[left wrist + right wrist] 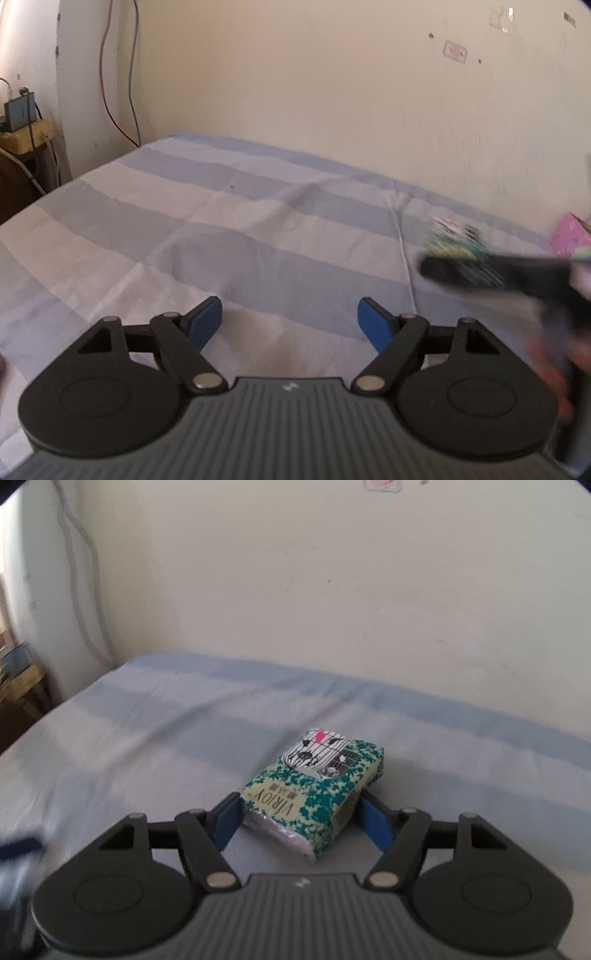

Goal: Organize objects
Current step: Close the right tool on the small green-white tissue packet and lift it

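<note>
A tissue pack (317, 779) with a green leaf print and a white cage drawing sits between the blue pads of my right gripper (300, 810), just over the striped blue bedsheet (147, 738). Both pads lie against its sides, so the gripper is shut on it. The pack looks sharp here while the bed behind it is smeared. In the left wrist view the same pack (454, 236) and the right gripper (465, 271) appear as a blur at the right. My left gripper (290, 317) hovers low over the sheet, open, with nothing between its fingers.
The bed runs back to a cream wall (332, 92). A pink item (570, 236) lies at the bed's far right edge. Left of the bed stands a wooden stand with a dark box (20, 112), and cables (118, 92) hang down the wall.
</note>
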`<act>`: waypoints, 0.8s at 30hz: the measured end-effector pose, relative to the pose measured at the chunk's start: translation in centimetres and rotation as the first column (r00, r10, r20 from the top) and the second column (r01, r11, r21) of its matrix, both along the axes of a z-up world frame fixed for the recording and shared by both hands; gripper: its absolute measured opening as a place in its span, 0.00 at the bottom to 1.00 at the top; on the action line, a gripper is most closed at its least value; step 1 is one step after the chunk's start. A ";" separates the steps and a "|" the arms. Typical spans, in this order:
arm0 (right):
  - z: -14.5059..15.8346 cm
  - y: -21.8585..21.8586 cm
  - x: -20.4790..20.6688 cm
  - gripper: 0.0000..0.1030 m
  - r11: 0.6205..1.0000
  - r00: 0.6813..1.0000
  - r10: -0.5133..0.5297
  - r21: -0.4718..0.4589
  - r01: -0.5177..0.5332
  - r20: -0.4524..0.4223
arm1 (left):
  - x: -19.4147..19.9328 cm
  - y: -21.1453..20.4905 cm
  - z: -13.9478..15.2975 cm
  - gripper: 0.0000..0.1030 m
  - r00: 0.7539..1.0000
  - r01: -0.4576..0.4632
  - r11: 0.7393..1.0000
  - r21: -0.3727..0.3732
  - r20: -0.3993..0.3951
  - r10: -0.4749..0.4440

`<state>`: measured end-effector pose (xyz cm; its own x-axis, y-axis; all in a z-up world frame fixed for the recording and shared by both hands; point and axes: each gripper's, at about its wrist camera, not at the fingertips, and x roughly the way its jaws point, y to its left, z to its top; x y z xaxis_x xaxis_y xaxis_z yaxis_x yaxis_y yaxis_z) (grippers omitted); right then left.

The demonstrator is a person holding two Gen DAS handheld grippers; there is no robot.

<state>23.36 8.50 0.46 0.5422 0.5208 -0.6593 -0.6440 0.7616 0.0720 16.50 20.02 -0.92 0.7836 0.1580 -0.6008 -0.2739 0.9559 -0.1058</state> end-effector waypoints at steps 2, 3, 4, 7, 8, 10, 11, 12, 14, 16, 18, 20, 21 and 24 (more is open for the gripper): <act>-0.1 -3.2 -2.8 0.66 0.999 0.999 0.038 -0.020 -0.038 0.023 | -0.1 -0.5 0.0 0.80 1.000 0.015 1.000 0.019 0.001 -0.015; -0.1 -4.5 -4.1 0.66 0.998 0.998 0.059 -0.032 -0.058 0.037 | 0.0 -0.7 -0.1 0.80 1.000 0.028 0.999 0.027 0.001 -0.028; -0.1 -5.9 -5.6 0.66 0.996 0.995 0.086 -0.043 -0.084 0.047 | 0.0 -0.9 -0.1 0.80 0.999 0.038 0.999 0.039 0.001 -0.038; 0.6 -9.2 -9.6 0.67 0.990 0.990 0.138 -0.041 -0.136 0.034 | -0.3 -1.7 0.0 0.80 0.998 0.055 0.995 0.086 0.019 -0.056; 1.0 -10.0 -10.4 0.67 0.987 0.987 0.155 -0.042 -0.154 0.033 | -0.4 -1.8 0.0 0.80 0.998 0.057 0.994 0.097 0.025 -0.060; 1.4 -12.7 -12.3 0.68 0.983 0.983 0.179 -0.043 -0.177 0.043 | -0.6 -2.1 0.1 0.80 0.997 0.065 0.991 0.113 0.034 -0.069; 2.1 -14.5 -12.5 0.69 0.981 0.981 0.190 -0.053 -0.188 0.045 | -0.8 -2.2 0.1 0.80 0.996 0.070 0.991 0.118 0.040 -0.075; 2.3 -15.3 -13.0 0.69 0.979 0.979 0.197 -0.063 -0.193 0.055 | -0.8 -2.3 0.1 0.81 0.996 0.073 0.990 0.123 0.044 -0.079; 2.3 -17.9 -14.3 0.71 0.980 0.979 0.187 -0.090 -0.179 0.086 | -0.8 -2.6 0.1 0.81 0.995 0.080 0.987 0.137 0.043 -0.087; 2.0 -19.3 -14.8 0.77 0.986 0.983 0.141 -0.104 -0.130 0.113 | -0.5 -3.2 0.0 0.82 0.995 0.088 0.982 0.167 0.029 -0.094; 1.8 -21.3 -14.9 0.86 0.993 0.989 0.068 -0.107 -0.054 0.135 | -0.6 -4.0 0.0 0.83 0.995 0.097 0.979 0.177 0.011 -0.101; 1.2 -22.7 -14.5 0.86 0.997 0.992 0.002 -0.076 0.008 0.127 | -1.0 -5.1 0.1 0.83 0.991 0.134 0.984 0.116 0.002 -0.135; 1.1 -23.5 -14.6 0.86 0.998 0.993 -0.025 -0.051 0.031 0.114 | -1.4 -5.8 0.2 0.83 0.988 0.156 0.984 0.090 0.005 -0.157; 0.9 -25.4 -14.9 0.86 0.997 0.993 -0.076 0.014 0.075 0.093 | -2.8 -9.2 0.8 0.83 0.966 0.257 0.965 0.050 0.027 -0.259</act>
<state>8.41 -16.91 1.32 0.6392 0.4831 -0.5984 -0.5894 0.8075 0.0224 13.69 10.82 -0.16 0.8207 -0.0254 -0.5709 -0.0144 0.9978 -0.0651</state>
